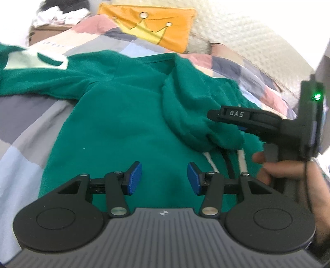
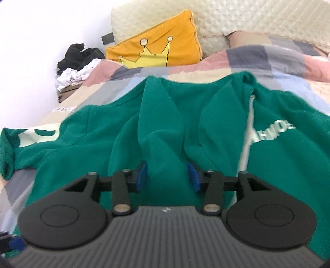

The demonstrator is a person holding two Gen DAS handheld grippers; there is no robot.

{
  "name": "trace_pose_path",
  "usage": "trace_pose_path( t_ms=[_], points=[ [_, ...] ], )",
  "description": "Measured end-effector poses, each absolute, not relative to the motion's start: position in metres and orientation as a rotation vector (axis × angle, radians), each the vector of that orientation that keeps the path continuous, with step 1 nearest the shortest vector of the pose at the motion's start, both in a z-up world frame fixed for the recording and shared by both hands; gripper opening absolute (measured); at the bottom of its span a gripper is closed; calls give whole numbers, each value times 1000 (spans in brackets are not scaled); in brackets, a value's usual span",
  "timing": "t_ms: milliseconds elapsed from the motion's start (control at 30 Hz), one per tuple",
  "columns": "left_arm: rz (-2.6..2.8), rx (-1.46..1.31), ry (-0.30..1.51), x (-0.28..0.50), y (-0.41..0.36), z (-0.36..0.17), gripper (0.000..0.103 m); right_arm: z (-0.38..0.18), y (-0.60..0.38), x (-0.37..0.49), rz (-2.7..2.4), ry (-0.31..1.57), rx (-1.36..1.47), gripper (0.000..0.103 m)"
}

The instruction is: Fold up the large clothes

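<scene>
We find the large green hooded sweatshirt (image 2: pixel 165 123) spread across a bed with a patchwork quilt (image 2: pixel 257 59), an orange crown-print cushion (image 2: pixel 156 49) and cream quilted headboard (image 2: pixel 257 16) behind. Left tongs (image 1: pixel 164 179) stand spread above the cloth, empty. Right tongs (image 2: pixel 167 176) flank a raised green fold; whether they pinch it we cannot tell.

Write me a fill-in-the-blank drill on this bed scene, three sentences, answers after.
1. The garment spread on the patchwork quilt is ____ in colour.
2. The orange pillow bears a yellow ____.
3. In the left wrist view, the right gripper reaches into a bunched fold of the garment from the ____ side of the picture.

Missing words: green; crown; right
</scene>
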State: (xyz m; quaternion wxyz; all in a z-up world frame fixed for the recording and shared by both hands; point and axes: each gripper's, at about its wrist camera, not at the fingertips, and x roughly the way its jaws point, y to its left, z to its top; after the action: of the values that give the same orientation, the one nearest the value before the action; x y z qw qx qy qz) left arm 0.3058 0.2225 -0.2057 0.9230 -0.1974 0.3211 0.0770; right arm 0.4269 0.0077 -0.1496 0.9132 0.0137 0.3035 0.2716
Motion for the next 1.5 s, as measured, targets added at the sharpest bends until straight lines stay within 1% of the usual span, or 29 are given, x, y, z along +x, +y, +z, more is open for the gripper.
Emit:
trace_pose_path(
  t_ms=[367,633,867,1033,1200,1333,1500],
  points=[
    [119,-286,588,275,187,-179,55,-98,-66,333,539,558,91,51],
    [113,-266,544,244,175,-160,55,-84,-99,256,518,492,41,51],
    [110,-207,489,202,147,-134,55,-80,-133,205,483,446,53,51],
    [99,-193,438,176,130,-117,55,-77,-152,190,447,417,76,51],
    [80,-222,445,160,115,-112,55,-72,-161,188,421,379,53,51],
    [83,-205,446,158,103,-117,57,-72,-168,194,390,364,53,51],
    [91,-204,493,167,102,-130,58,-80,-197,222,272,422,139,51]
  ],
)
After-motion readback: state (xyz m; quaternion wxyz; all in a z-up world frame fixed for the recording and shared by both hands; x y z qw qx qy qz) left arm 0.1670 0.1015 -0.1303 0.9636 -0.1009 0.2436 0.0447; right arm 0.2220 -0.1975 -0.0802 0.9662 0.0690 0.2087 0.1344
